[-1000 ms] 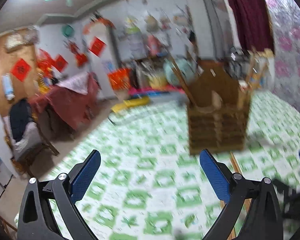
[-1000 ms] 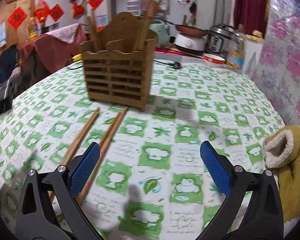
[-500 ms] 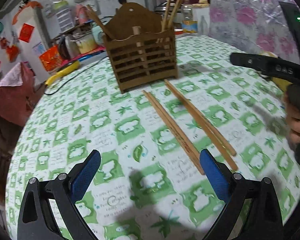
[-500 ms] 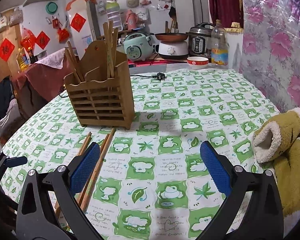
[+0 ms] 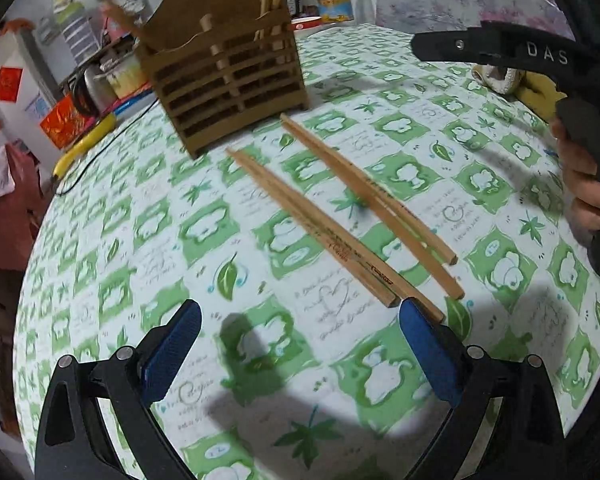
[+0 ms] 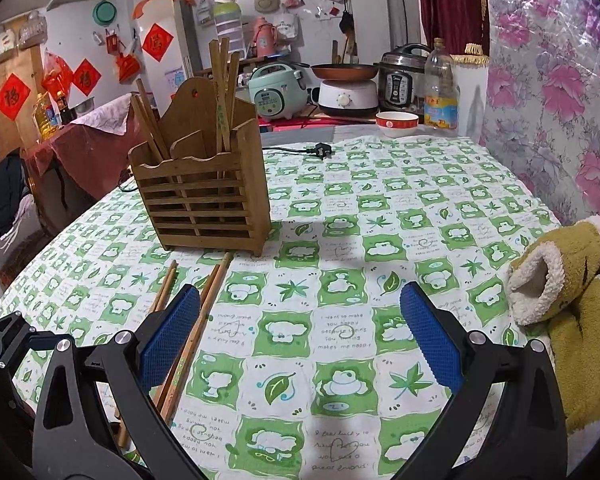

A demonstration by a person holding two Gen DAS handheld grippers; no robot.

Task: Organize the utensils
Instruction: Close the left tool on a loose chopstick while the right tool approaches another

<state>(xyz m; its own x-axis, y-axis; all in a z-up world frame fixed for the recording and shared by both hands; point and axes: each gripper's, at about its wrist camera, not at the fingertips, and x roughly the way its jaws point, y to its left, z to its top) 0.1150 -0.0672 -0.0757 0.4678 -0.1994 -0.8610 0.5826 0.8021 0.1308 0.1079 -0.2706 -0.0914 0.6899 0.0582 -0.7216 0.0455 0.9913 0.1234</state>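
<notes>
Several wooden chopsticks (image 5: 340,216) lie in two pairs on the green-and-white tablecloth, pointing at a slatted wooden utensil holder (image 5: 224,76) that has more chopsticks standing in it. My left gripper (image 5: 300,344) hovers open just short of their near ends, the right pad beside the closest pair. In the right wrist view the holder (image 6: 204,200) stands at centre left and the chopsticks (image 6: 188,340) run under the left finger of my open right gripper (image 6: 300,332), which holds nothing.
A person's hand (image 5: 588,192) holds the other gripper's handle at the right of the left wrist view. A green fleece-lined cloth (image 6: 568,320) lies at the table's right edge. A plug and cable (image 6: 320,150), bowl (image 6: 396,123) and bottle (image 6: 440,92) sit beyond the holder.
The left gripper has swung from looking across the room down to the table and closed in on the chopsticks. The right gripper has backed off and lifted a little.
</notes>
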